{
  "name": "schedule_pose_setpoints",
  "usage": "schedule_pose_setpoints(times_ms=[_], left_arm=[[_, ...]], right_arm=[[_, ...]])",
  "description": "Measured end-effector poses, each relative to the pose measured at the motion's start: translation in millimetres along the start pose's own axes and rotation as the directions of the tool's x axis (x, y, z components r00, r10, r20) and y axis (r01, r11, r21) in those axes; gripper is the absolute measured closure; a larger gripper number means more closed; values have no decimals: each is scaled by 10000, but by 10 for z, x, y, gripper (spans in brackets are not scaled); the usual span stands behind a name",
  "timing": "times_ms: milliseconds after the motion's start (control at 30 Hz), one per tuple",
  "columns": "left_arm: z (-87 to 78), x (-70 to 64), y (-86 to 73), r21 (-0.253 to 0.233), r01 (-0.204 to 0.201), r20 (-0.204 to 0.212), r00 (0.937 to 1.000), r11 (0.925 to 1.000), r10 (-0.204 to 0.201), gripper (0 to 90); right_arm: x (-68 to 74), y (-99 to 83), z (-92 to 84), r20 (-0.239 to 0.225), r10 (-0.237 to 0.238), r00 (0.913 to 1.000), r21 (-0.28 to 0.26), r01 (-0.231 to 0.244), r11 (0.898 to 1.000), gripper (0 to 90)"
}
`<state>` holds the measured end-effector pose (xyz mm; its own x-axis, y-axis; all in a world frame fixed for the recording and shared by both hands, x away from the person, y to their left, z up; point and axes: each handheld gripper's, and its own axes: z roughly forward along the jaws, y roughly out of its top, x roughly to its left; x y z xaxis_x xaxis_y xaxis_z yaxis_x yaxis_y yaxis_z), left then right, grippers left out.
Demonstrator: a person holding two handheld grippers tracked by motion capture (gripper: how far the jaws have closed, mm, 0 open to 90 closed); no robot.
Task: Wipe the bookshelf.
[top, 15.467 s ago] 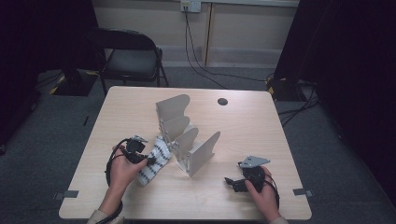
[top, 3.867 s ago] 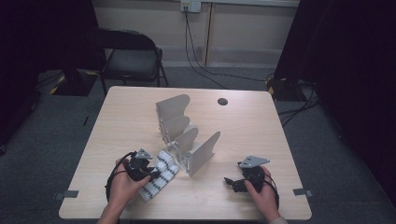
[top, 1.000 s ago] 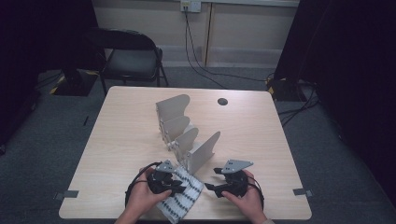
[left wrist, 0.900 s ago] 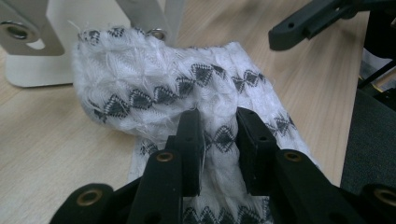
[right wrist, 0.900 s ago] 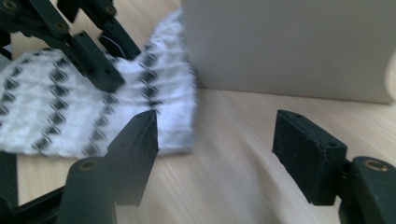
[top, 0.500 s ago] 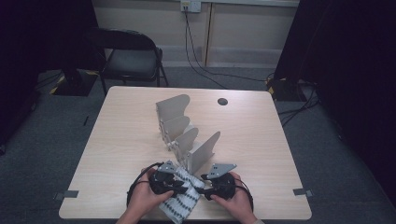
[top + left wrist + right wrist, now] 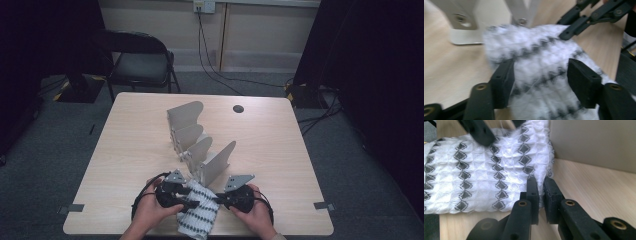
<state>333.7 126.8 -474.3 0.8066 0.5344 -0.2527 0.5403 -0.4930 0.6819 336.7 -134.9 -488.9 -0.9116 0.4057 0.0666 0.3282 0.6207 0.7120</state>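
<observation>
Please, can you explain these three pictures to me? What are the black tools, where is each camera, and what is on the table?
A person holds a hand-held tool in each hand. The high view looks down on the light wooden table. The other two cameras ride on the grippers. A grey metal rack with upright dividers stands on the table. The right gripper has pinched the edge of a white folded cloth with black diamond rows. The left gripper has just been opening, its jaws apart around the cloth.

The patterned cloth (image 7: 541,72) is blurred in the left gripper view and cut off by the bottom edge. Its near end beyond the tabletop (image 7: 125,150) edge is cropped in the high view.
</observation>
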Motion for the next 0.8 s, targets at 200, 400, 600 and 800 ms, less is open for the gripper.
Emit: schedule_pose_setpoints(times_ms=[200, 400, 600, 800], left_arm=[[-77, 83, -17, -197, 2, -413, 9991, 9998, -10, 346], [-116, 148, -36, -151, -9, -757, 9971, 9999, -2, 334], [-125, 225, -52, -100, -43, -1061, 9944, 9999, 32, 310], [-161, 334, -75, -126, 14, -1383, 9904, 9999, -31, 293]], right_arm=[[-147, -127, -168, 242, 405, 9989, 143, -409, 9991, 845], [-375, -319, -409, 989, 1130, 9887, 171, -1152, 9932, 845], [-638, -535, -652, 2254, 2410, 9440, -238, -2419, 9700, 845], [-691, -586, -704, 2817, 3025, 9106, -528, -3000, 9525, 810]])
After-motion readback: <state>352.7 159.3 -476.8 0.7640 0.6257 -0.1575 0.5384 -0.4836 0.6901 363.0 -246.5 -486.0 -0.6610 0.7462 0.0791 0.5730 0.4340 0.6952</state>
